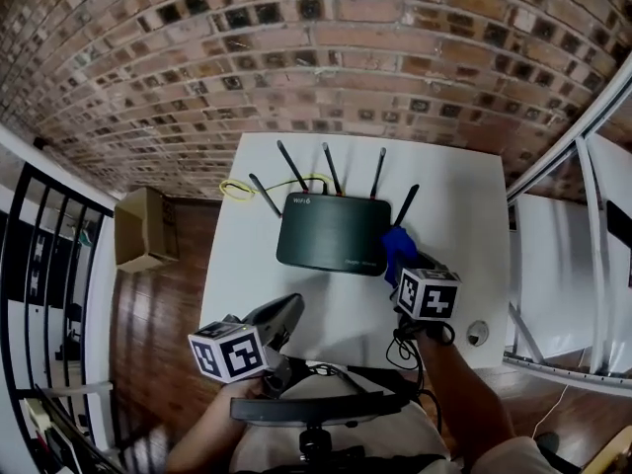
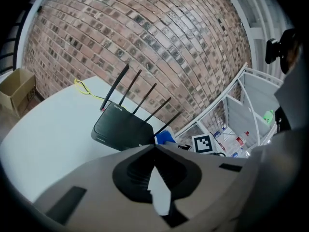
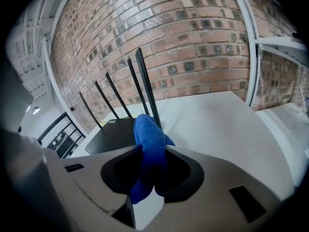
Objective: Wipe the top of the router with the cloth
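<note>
A black router (image 1: 331, 233) with several thin antennas lies flat on the white table (image 1: 454, 196), toward its back. My right gripper (image 1: 400, 260) is shut on a blue cloth (image 1: 398, 248), right beside the router's right front corner. In the right gripper view the cloth (image 3: 147, 151) bulges out from between the jaws, with the router (image 3: 116, 132) just behind it to the left. My left gripper (image 1: 293, 306) hangs over the table's front edge, short of the router, shut with nothing in it. The left gripper view shows the router (image 2: 120, 128) and the cloth (image 2: 165, 137) ahead.
A brick wall stands behind the table. A yellow cable (image 1: 237, 188) loops behind the router's left. A cardboard box (image 1: 145, 227) sits on the wooden floor at left, near a black railing (image 1: 39, 255). White metal framing (image 1: 553, 156) flanks the right. A small round object (image 1: 478, 333) lies at the table's front right.
</note>
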